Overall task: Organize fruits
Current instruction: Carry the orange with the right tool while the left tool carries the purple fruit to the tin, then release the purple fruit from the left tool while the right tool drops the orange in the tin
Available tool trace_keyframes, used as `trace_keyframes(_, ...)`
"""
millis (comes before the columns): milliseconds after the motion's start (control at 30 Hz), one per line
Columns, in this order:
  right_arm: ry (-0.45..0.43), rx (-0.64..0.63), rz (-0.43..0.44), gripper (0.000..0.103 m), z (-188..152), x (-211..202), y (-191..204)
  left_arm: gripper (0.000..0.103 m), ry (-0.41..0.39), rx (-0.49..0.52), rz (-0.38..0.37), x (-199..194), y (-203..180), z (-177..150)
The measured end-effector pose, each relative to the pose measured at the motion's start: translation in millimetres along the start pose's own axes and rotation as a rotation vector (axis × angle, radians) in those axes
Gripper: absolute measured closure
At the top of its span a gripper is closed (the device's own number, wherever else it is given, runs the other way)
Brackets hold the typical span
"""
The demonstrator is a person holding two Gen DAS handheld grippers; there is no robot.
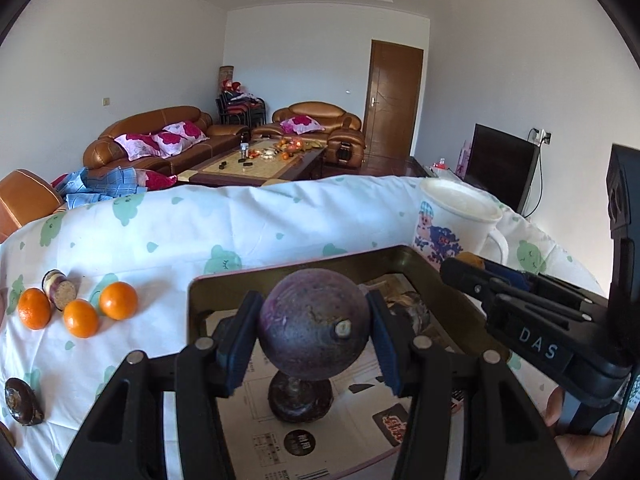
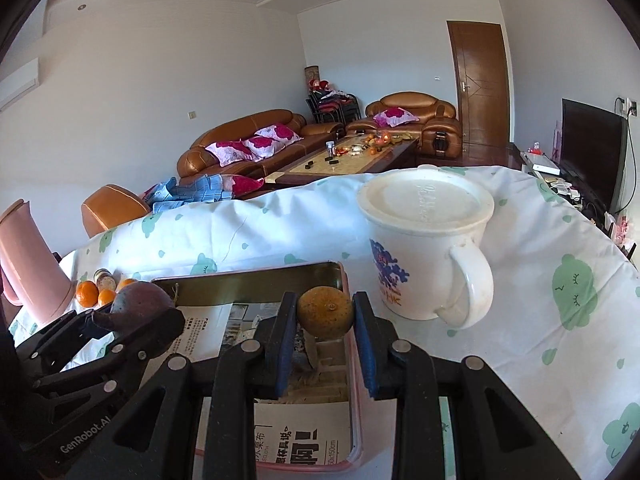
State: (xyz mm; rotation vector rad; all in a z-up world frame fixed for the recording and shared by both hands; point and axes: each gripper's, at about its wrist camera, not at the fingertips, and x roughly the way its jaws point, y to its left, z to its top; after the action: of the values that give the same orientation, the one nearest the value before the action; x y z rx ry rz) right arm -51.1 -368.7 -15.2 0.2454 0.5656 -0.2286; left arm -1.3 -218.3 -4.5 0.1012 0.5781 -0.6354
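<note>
My left gripper [image 1: 312,334] is shut on a round purple passion fruit [image 1: 304,312], held above a metal tray [image 1: 280,271] lined with printed paper. A second dark fruit [image 1: 300,400] lies in the tray right under it. My right gripper [image 2: 325,322] is shut on a small brownish-orange fruit [image 2: 325,309] over the tray's far right corner [image 2: 336,270]. In the left wrist view the right gripper [image 1: 464,270] reaches in from the right. Three oranges [image 1: 80,318] and a dark fruit [image 1: 22,402] lie on the cloth left of the tray.
A white lidded mug [image 2: 428,248] stands just beyond the tray's right corner. A pink jug [image 2: 28,264] stands at the far left. A small cylinder [image 1: 60,290] lies among the oranges. The table wears a white cloth [image 2: 540,280] with green prints; its far edge drops toward a sofa.
</note>
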Motion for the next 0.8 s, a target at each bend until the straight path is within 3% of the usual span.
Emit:
trace_keyframes(67, 0.037, -0.004, -0.004, 0.073, -3.5, 4.1, 1.6, 0.048, 0.022, 0.011, 0.008, 4.8, -2.9, -2.7)
trace_keyframes(400, 0.037, -0.089, -0.037, 0.073, -18.3, -11.0, 21.7, 0.048, 0.060, 0.031, 0.009, 11.1, -2.1, -4.7)
trace_keyframes(800, 0.069, -0.022, 0.009, 0.073, -23.6, -10.9, 7.0, 0.045, 0.067, 0.078, 0.020, 9.7, -10.6, -6.6)
